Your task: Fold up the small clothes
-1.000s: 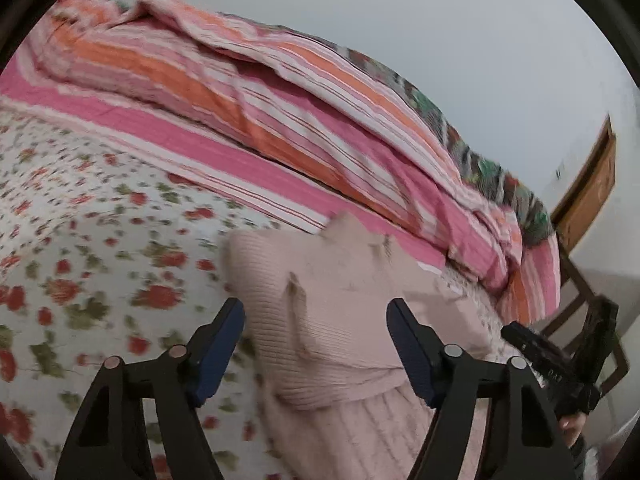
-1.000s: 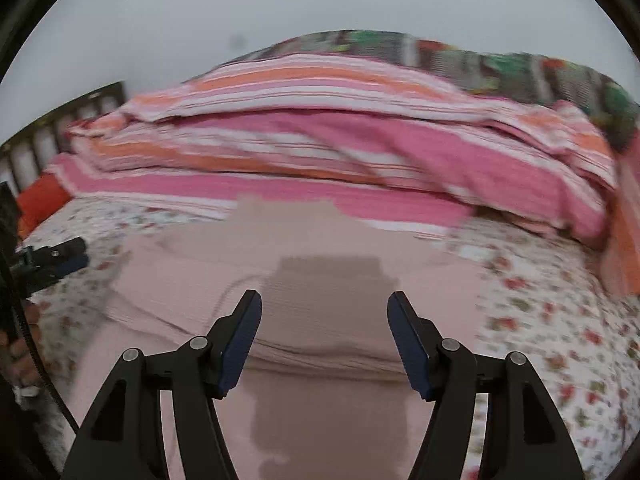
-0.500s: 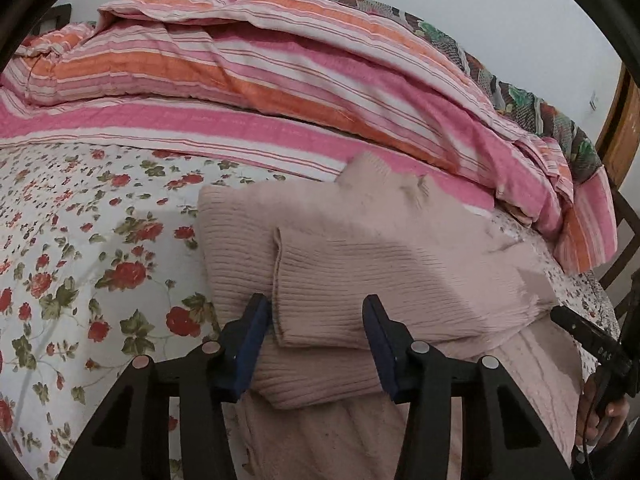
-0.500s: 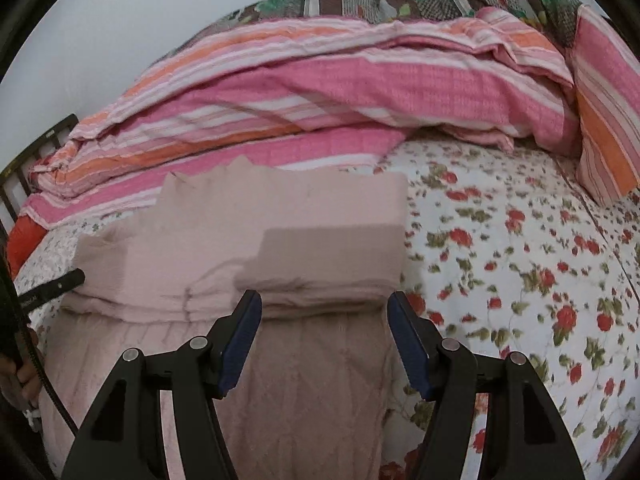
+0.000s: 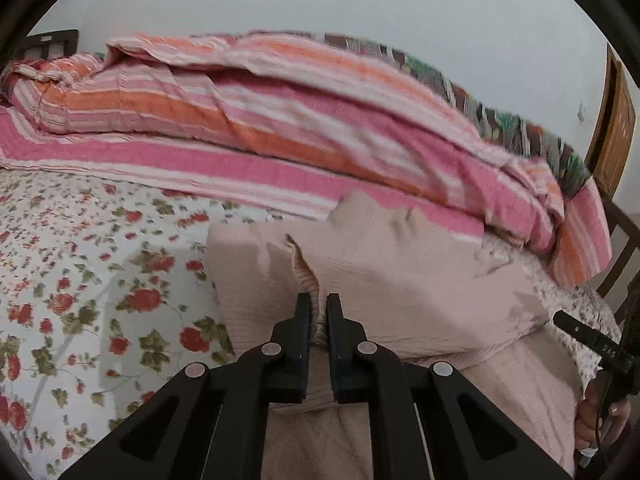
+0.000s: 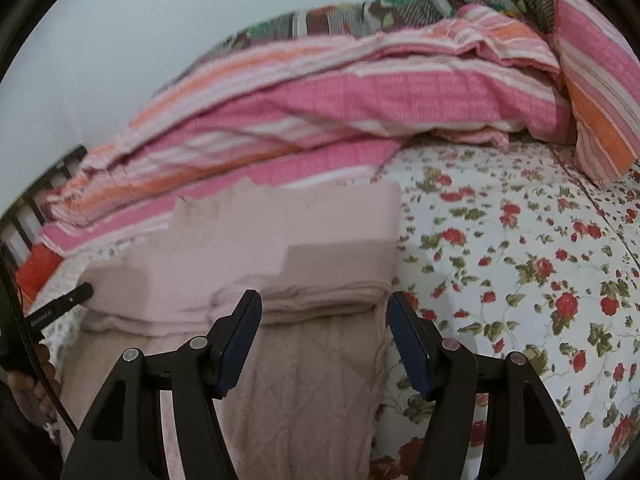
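A pale pink knitted sweater (image 5: 400, 280) lies partly folded on the flowered bedsheet (image 5: 80, 280), its upper half doubled over the lower part. My left gripper (image 5: 318, 308) is shut on a bunched ridge of the folded layer near its left side; the fabric puckers up between the pads. In the right wrist view the same sweater (image 6: 280, 248) shows its folded edge just ahead of my right gripper (image 6: 322, 312), which stands open above the cable-knit lower part, fingers straddling the fold's right end without pressing it.
A striped pink and orange quilt (image 5: 280, 128) is heaped along the bed's far side against the wall. A wooden door (image 5: 614, 120) stands at the right. The other hand and its gripper handle (image 5: 600, 360) show at the right edge. Flowered sheet (image 6: 520, 280) spreads to the right.
My left gripper's jaws went from wide apart to shut, pinching the sweater's folded layer into a ridge. My right gripper swung toward the fold's right end and stayed open.
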`<state>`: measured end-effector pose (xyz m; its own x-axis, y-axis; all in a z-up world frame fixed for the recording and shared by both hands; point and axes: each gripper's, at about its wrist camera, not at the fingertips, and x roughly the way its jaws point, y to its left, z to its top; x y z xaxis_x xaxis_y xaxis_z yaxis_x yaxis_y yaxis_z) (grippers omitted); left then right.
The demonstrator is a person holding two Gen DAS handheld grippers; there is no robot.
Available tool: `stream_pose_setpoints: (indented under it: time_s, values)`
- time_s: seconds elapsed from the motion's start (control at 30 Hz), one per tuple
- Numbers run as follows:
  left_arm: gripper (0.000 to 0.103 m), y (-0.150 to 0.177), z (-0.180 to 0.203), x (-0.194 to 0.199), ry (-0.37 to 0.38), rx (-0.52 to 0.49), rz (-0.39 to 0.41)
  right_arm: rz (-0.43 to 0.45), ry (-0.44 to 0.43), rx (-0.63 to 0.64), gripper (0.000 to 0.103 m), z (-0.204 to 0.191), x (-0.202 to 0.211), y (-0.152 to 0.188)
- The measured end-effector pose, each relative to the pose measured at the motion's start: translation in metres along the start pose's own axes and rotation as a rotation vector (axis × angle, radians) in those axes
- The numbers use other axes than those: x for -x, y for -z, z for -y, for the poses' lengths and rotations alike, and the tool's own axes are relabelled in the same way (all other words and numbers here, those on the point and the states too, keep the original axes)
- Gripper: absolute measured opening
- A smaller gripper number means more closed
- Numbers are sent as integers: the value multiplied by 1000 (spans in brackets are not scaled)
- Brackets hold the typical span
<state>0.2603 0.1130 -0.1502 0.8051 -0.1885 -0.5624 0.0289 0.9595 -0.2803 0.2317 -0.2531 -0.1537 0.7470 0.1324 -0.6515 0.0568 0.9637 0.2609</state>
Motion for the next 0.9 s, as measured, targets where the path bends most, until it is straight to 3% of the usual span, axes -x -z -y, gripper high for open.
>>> stream_pose_setpoints:
  time_s: [0.23,0.4,0.47,0.6,0.9]
  values:
    - [8,3,-9,1,-48,9,-18,5,49,-48,64,7,0,-19]
    - [15,9,-14,-11,-68,27,-89,-111,110,-96,64,19,-31,-18]
    - [25,10,-16,-12,-79,39,-94,-177,121,-123,62,26,-45,-14]
    - [50,14,-16,-18,-120,39,-122,-158,109,-135,62,29,-40,-11]
    - [50,17,-18,-7,-60,38,-105,-135,49,-94,62,19,-16,-11]
